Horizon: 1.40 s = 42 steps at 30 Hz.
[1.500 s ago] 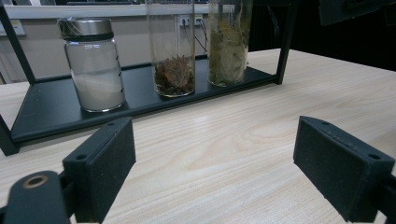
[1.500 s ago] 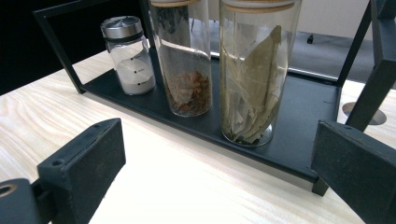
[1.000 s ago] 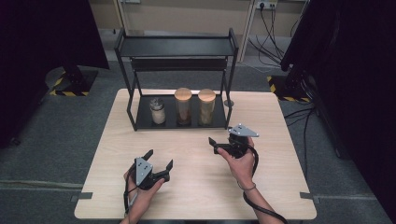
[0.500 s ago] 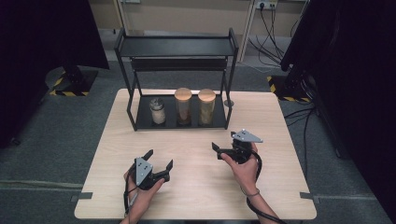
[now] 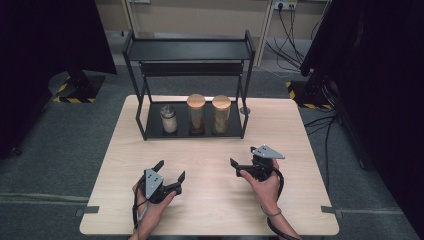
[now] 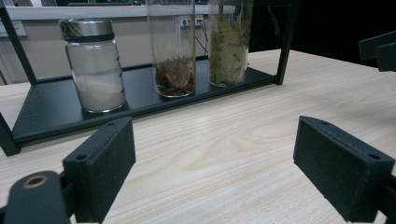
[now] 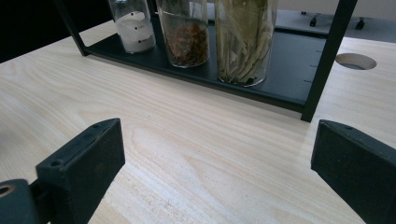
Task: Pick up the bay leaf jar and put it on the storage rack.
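Both claws stand wide and empty over the table (image 5: 210, 200). The right claw (image 5: 244, 168) faces the leaf jar (image 7: 245, 39), which sits ahead of it on the rack (image 5: 150, 127), well apart. The left claw (image 5: 171, 172) faces the salt jar (image 6: 95, 65). Risk: the rack post (image 7: 327, 60), right of the leaf jar, may catch a jaw. Jar spacing appears tight, so neighbours could tip.

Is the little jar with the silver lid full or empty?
Partly full. The little jar holds white powder up to roughly two thirds, with clear glass above it under the shut lid.
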Available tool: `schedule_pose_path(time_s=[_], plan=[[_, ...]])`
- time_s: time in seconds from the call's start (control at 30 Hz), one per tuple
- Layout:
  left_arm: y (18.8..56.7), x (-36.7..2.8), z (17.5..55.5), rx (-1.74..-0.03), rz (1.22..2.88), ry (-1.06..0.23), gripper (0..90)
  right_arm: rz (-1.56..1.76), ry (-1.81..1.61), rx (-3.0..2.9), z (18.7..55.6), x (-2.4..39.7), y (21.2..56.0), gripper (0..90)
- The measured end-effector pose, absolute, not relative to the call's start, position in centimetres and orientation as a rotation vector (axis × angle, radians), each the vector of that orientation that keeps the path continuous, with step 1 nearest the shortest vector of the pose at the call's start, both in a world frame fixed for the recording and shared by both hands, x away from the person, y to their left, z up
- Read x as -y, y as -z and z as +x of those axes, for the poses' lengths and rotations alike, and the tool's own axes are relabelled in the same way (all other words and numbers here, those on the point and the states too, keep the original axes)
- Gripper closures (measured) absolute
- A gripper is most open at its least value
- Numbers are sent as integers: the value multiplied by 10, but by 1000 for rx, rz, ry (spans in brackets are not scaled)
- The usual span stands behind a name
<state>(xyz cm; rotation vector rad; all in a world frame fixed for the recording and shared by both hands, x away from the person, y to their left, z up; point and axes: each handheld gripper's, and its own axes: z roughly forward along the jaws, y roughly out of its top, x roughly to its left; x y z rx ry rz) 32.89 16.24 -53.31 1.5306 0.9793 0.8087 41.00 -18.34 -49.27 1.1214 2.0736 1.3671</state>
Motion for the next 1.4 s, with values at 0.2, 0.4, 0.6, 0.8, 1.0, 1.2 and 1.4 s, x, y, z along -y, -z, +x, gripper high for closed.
schedule_pose_path(time_s=[0.2,0.4,0.6,0.8,1.0,1.2,1.4], plan=[[533,-162,329,-979,1529,-809,125,1121,-1368,-2072,407,185,496,30],[533,-162,329,-980,1529,-809,125,1128,-1368,-2065,404,188,500,30],[533,-163,329,-981,1528,-810,125,1126,-1368,-2058,402,191,501,30],[533,-163,329,-980,1526,-810,125,1129,-1361,-2059,400,193,505,30],[533,-163,329,-980,1526,-809,124,1132,-1355,-2056,399,195,508,31],[533,-163,329,-980,1525,-809,124,1131,-1346,-2056,398,196,511,30],[533,-163,329,-980,1525,-808,124,1132,-1337,-2056,397,198,513,29]])
